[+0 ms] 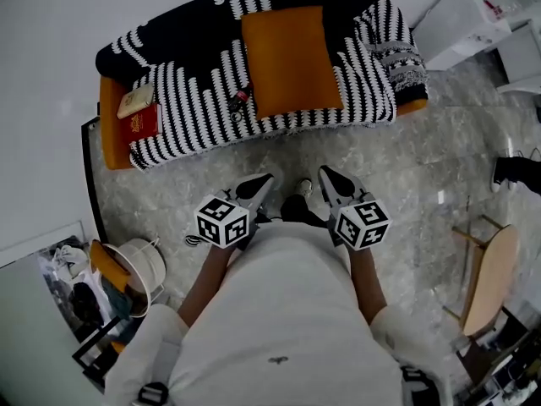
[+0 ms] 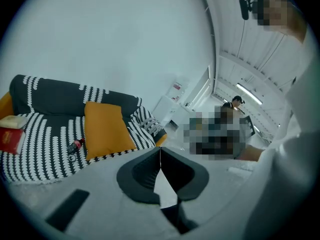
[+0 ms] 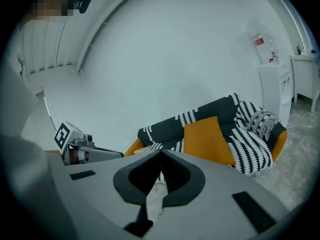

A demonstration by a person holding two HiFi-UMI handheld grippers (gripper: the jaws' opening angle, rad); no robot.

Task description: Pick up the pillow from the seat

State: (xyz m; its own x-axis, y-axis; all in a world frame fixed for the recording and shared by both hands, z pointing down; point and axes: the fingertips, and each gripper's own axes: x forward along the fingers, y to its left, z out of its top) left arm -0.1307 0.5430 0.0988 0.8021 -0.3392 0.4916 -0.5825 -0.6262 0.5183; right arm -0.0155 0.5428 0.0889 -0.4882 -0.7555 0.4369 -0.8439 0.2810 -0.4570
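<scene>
An orange pillow (image 1: 292,57) leans upright against the back of a sofa (image 1: 114,146) draped in a black-and-white striped blanket (image 1: 194,108). It also shows in the left gripper view as the pillow (image 2: 105,129) and in the right gripper view as the pillow (image 3: 207,140). Both grippers are held close to the person's waist, well short of the sofa and pointing toward it. My left gripper (image 1: 265,179) is shut and holds nothing, its jaws meeting at the tip (image 2: 160,149). My right gripper (image 1: 325,173) is likewise shut and holds nothing (image 3: 161,154).
Two books (image 1: 139,112) lie at the sofa's left end and a small bottle (image 1: 239,100) lies beside the pillow. A white bin (image 1: 145,265) stands on the floor at lower left, a wooden chair (image 1: 490,277) at right, and a white cabinet (image 1: 461,15) at the sofa's right end.
</scene>
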